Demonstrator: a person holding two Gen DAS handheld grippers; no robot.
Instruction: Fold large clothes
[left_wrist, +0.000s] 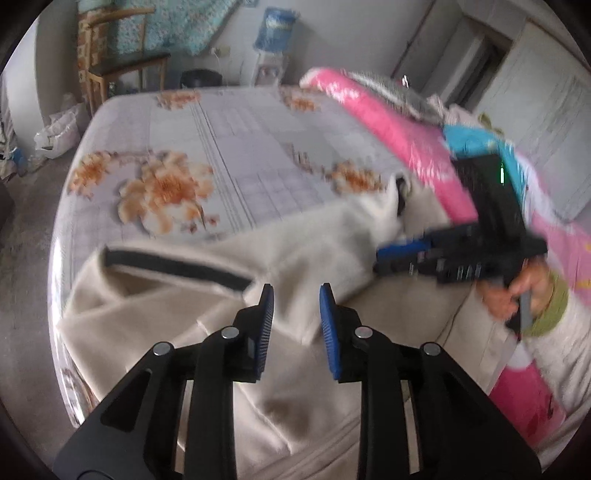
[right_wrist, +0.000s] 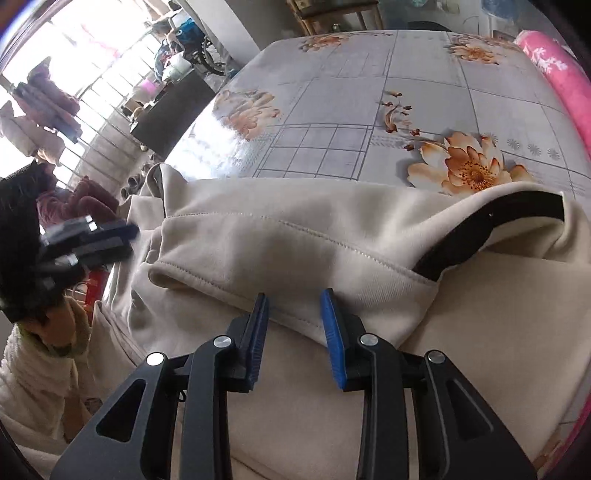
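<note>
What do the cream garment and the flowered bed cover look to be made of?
Cream garment: soft matte knit, probably fleece or sweatshirt jersey; stitched hems and limp folds show. Flowered bed cover: smooth and glossy, likely plastic or coated cloth, given the bright window glare on it.

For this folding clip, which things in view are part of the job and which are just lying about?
Part of the job:
- cream garment with its black collar
- left gripper, open above it
- right gripper, open at its folded edge

Lying about:
- flowered tablecloth
- pink blanket
- wooden chair
- water dispenser
</note>
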